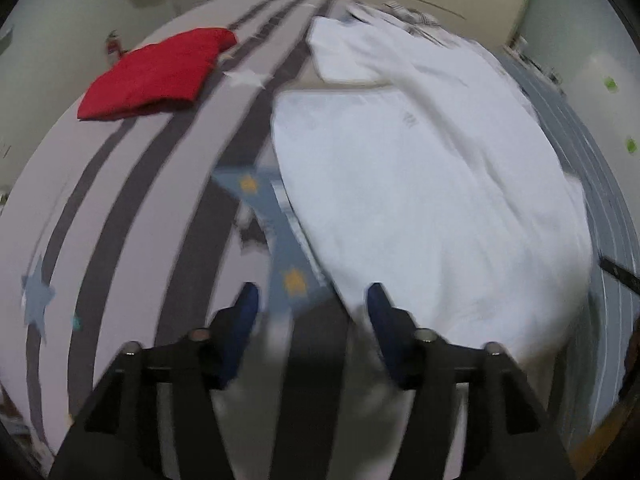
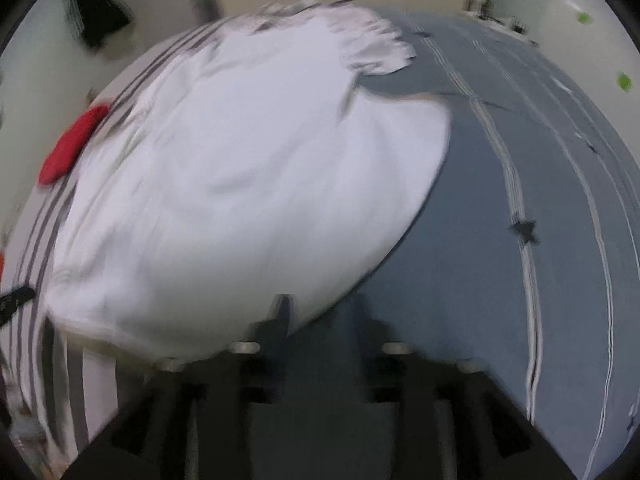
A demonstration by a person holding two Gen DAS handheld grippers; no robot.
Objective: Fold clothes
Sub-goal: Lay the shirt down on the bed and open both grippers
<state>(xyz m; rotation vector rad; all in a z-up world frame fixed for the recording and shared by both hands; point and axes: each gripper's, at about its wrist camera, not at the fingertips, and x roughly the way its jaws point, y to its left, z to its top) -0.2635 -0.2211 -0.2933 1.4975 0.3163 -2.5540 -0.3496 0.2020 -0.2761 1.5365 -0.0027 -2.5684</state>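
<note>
A large white garment [image 1: 420, 184] lies spread on the bed, with one sleeve folded across its top. It also fills the left and middle of the right wrist view [image 2: 240, 184]. My left gripper [image 1: 312, 300] is open and empty, low over the bed at the garment's near left edge. My right gripper [image 2: 324, 308] is open and empty at the garment's near right edge; its left finger [image 2: 282, 312] overlaps the hem. Both views are motion-blurred.
A folded red garment [image 1: 156, 76] lies at the far left of the bed, also in the right wrist view [image 2: 72, 144]. The bedcover is grey-striped with stars [image 1: 132, 208] on the left and blue with thin stripes [image 2: 520, 200] on the right. Walls surround the bed.
</note>
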